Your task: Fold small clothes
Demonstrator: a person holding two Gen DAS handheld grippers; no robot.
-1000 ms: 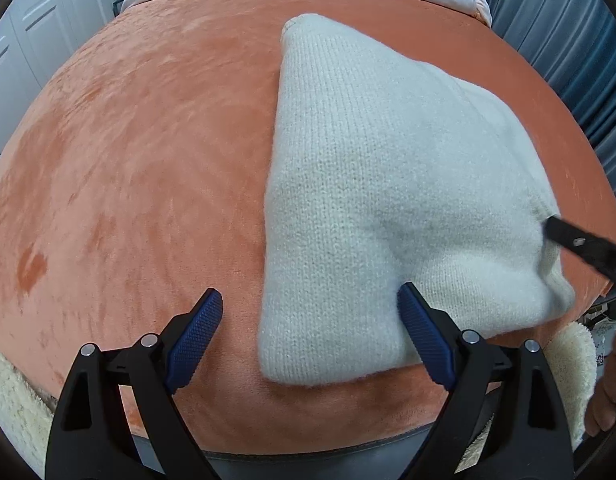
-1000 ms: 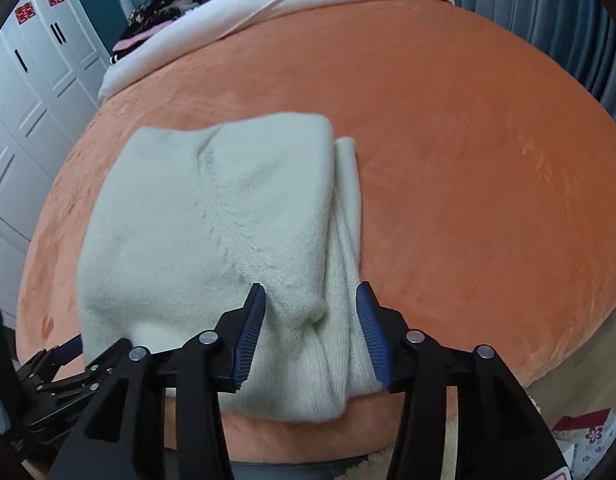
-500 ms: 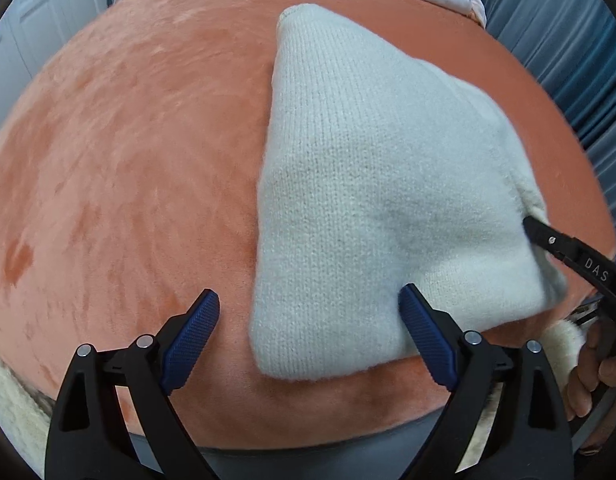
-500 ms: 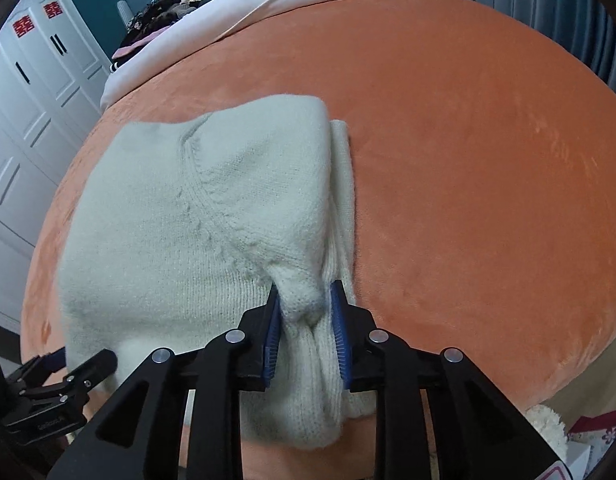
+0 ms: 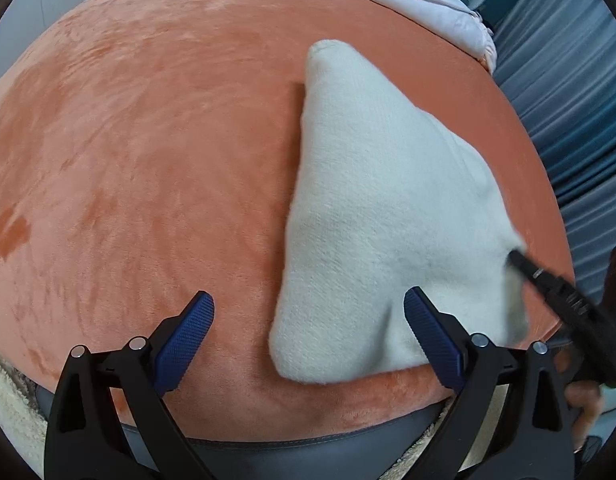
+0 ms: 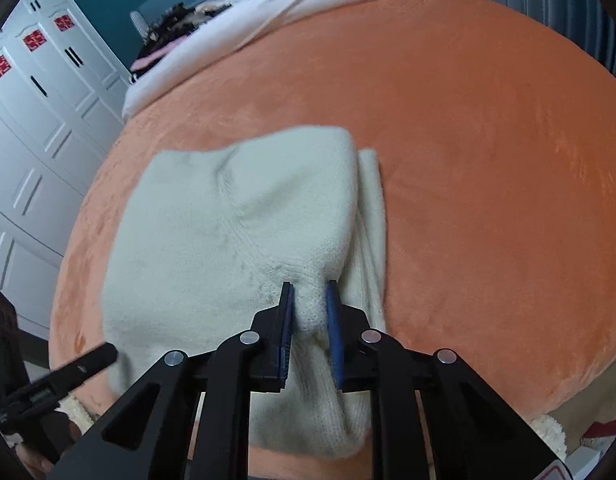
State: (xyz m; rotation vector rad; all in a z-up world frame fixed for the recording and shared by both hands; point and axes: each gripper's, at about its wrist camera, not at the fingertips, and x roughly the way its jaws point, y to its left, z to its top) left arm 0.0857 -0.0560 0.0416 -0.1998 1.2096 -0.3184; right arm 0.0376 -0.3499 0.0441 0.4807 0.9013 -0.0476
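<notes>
RIGHT gripper (image 6: 309, 334): fingers closing, pinching a bunched near-edge fold of the cream sweater (image 6: 228, 220) | LEFT gripper (image 5: 308, 344): fingers released, opening, astride the sweater's near left corner | SWEATER: on the orange bed (image 6: 487, 160), long axis running away from both grippers.

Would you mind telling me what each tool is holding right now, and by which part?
The right tool is closing on a bunched fold at the near edge of the cream knit garment. The left tool holds nothing.
</notes>
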